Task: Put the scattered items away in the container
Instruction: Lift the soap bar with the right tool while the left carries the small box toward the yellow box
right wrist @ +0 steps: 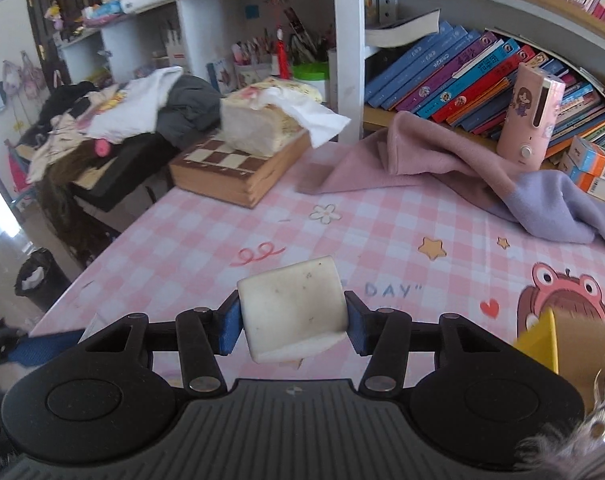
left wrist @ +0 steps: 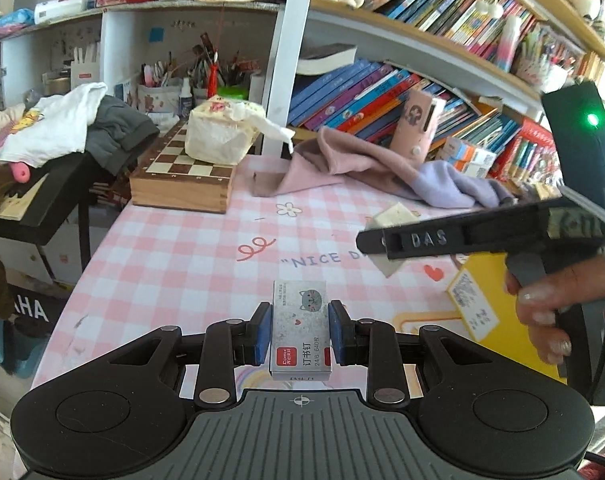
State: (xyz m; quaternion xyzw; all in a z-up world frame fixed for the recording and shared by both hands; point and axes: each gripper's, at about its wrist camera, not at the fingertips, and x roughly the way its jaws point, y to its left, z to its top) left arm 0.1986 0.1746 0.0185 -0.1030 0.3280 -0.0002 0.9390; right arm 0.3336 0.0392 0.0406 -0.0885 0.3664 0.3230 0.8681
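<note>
While the left gripper (left wrist: 300, 330) clamps a small staple box (left wrist: 300, 330) above the pink checked table (left wrist: 174, 248), the right gripper (right wrist: 293, 322) is closed on a white eraser (right wrist: 293, 312), near the yellow container (right wrist: 540, 340).

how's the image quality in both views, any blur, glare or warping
Left wrist view: the staple box in the left gripper is sharp, its print legible; shelves bow from fisheye warp. Right wrist view: the white eraser in the right gripper is crisp, bright glare washes out the floor at far left, and the yellow box at the edge is soft.
</note>
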